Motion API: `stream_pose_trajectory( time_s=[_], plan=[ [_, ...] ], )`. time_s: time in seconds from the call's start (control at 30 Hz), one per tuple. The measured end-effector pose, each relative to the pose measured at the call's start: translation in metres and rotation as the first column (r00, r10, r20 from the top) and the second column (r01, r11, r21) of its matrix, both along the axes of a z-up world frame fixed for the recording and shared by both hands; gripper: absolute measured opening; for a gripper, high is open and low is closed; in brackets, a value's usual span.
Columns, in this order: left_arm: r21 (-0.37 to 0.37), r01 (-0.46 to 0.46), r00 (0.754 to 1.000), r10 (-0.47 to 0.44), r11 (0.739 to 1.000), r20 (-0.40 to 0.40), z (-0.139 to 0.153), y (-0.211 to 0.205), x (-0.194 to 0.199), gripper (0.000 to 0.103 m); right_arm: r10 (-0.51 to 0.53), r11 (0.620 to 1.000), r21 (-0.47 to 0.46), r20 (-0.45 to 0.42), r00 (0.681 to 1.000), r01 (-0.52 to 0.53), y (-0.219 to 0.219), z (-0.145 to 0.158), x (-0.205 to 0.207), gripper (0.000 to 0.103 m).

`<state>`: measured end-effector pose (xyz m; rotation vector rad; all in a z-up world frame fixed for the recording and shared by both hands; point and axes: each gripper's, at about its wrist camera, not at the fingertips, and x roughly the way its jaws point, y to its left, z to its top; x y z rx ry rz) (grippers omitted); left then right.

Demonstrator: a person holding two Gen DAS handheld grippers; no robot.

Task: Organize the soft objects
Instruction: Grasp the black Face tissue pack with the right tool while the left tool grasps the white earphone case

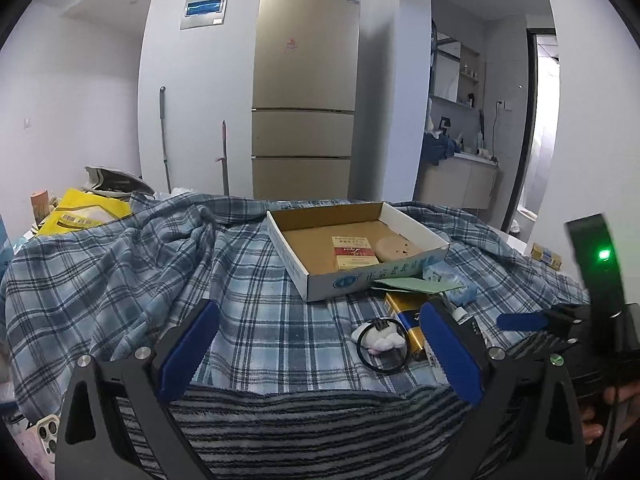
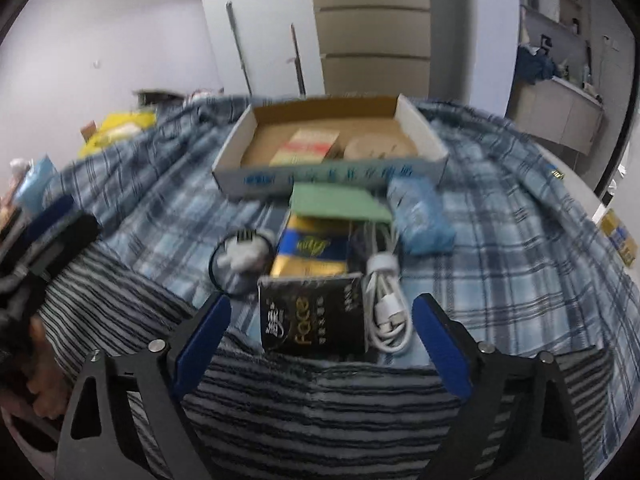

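A table was draped in a blue plaid cloth (image 1: 120, 264), with a fridge (image 1: 304, 88) standing against the wall behind it. At the far left edge lay a yellow bag (image 1: 86, 212).

Nearest both cameras, a dark striped towel (image 1: 320, 428) lay spread over the plaid cloth, its far edge running beneath the fingers of both grippers. The left gripper (image 1: 316, 348) stood with its blue-padded jaws spread wide over the towel's edge, with nothing pressed between the pads. Just beyond that edge sat a small white plush toy (image 1: 384, 340) ringed by a black hair band (image 1: 380, 350).

Right of the toy, a gold and blue box (image 2: 308, 250) lay flat, with a green card (image 2: 336, 202) resting across its far end. In front of the box, a black packet (image 2: 314, 314) sat at the towel's edge, and a coiled white cable (image 2: 388, 304) lay beside it. The right gripper (image 2: 320, 344) also had its jaws spread wide, with the packet and cable in the gap ahead and neither pad touching them.

Farther back, an open cardboard tray (image 1: 416, 226) held a red and cream box (image 1: 352, 256) and a round tan disc (image 1: 396, 248). Right of the green card lay a light blue tissue pack (image 2: 420, 216). A small yellow packet (image 2: 620, 240) sat near the table's right edge.
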<state>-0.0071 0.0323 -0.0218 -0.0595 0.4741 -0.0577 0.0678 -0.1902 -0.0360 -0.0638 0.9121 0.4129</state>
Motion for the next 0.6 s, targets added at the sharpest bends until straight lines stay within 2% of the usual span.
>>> stream_pose_trajectory(
  time_s=[0.2, 0.27, 0.33, 0.43, 0.53, 0.6],
  plan=[
    [0.017, 0.003, 1.000, -0.003, 1.000, -0.001, -0.002, -0.004, 0.000, 0.102, 0.033, 0.998, -0.045, -0.074, 0.997, -0.036, 0.010, -0.016, 0.006, 0.079],
    [0.016, 0.005, 1.000, -0.005, 1.000, -0.008, -0.002, -0.004, 0.001, 0.102, 0.035, 0.998, -0.055, -0.075, 0.997, -0.039, 0.012, -0.017, 0.005, 0.069],
    [0.016, 0.006, 1.000, -0.006, 1.000, -0.009, -0.002, -0.004, 0.001, 0.102, 0.039, 0.998, -0.047, -0.076, 0.996, -0.042, 0.012, -0.019, 0.006, 0.062],
    [0.035, 0.016, 1.000, -0.015, 0.999, -0.026, -0.002, -0.008, 0.004, 0.102, 0.040, 0.999, -0.010, -0.073, 0.997, -0.041, 0.008, -0.018, 0.005, 0.060],
    [0.067, 0.062, 0.996, -0.057, 0.996, -0.066, 0.003, -0.015, 0.013, 0.099, 0.022, 1.000, 0.016, -0.037, 0.999, -0.022, 0.001, -0.010, 0.003, 0.058],
    [0.113, 0.076, 0.995, -0.069, 0.991, -0.067, 0.014, -0.021, 0.019, 0.098, 0.024, 1.000, -0.018, 0.036, 0.999, -0.023, -0.002, 0.005, -0.002, 0.057]
  ],
)
